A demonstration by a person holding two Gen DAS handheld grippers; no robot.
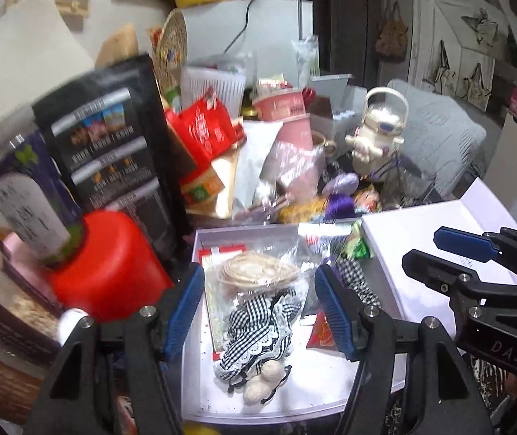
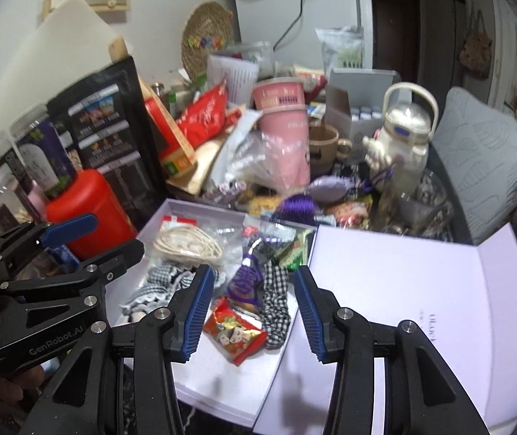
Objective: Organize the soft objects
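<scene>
A white open box (image 1: 200, 355) (image 2: 222, 380) holds soft things: a checked doll in a clear bag with a straw hat (image 1: 258, 326) (image 2: 186, 244), a checked cloth strip (image 2: 276, 311), a purple pouch (image 2: 244, 282) and a red packet (image 2: 234, 335). My left gripper (image 1: 258, 311) is open and empty above the doll. My right gripper (image 2: 249, 311) is open and empty above the cloth strip and packet; it also shows in the left wrist view (image 1: 436, 250). The left gripper shows in the right wrist view (image 2: 99, 239).
The box lid (image 2: 403, 308) lies open to the right. A red canister (image 1: 109, 264) (image 2: 88, 206) and a black pouch (image 1: 113, 145) stand left of the box. Behind it are a pink cup (image 2: 287, 137), a white flask (image 2: 403, 137), a purple tassel (image 2: 294, 206), and a grey cushion (image 2: 483, 159).
</scene>
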